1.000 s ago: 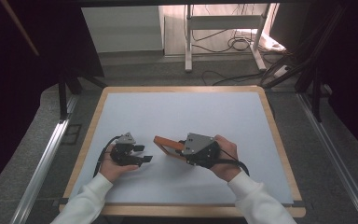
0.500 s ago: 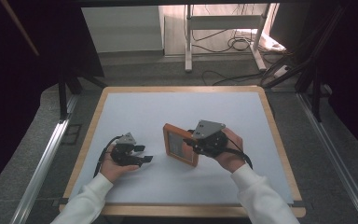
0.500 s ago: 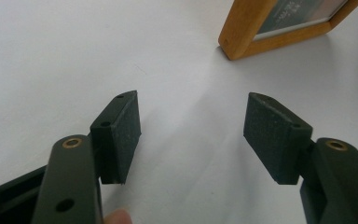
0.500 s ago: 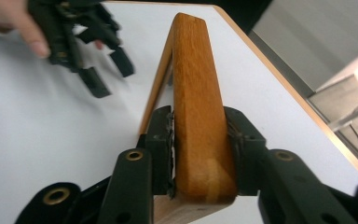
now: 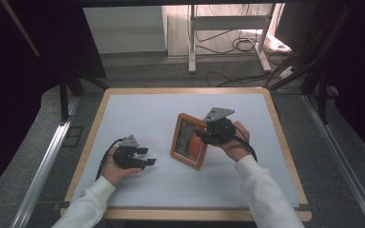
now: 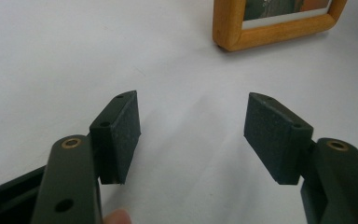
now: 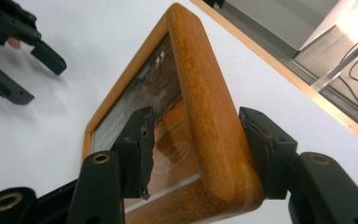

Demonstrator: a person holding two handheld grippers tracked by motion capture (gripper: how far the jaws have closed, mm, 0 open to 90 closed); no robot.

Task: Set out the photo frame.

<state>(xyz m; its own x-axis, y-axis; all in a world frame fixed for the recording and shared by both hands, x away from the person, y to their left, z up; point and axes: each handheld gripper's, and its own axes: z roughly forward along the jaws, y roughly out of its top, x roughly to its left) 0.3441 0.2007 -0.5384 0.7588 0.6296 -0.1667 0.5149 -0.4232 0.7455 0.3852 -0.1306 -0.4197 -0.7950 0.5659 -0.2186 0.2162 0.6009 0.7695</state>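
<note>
Standing wooden picture frame (image 5: 189, 140) upright near surface (image 5: 138, 111) centre. Right gripper (image 7: 193, 154) just been opening, jaws straddling frame's side rail, left pad apart from glass. Left gripper (image 6: 191, 135) idling wide open, empty. Am judging risk: frame tipping once unsupported.

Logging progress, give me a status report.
Left gripper open, empty. Right gripper jaws just been opening, picture frame edge between them. Frame stands upright on table. Nothing in the way.

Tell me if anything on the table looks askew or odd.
The wooden picture frame stands tilted on the white table, propped up on its lower edge rather than lying flat. The right claw straddles its side rail; its jaws have just been opening. Nothing looks damaged or spilled.
</note>
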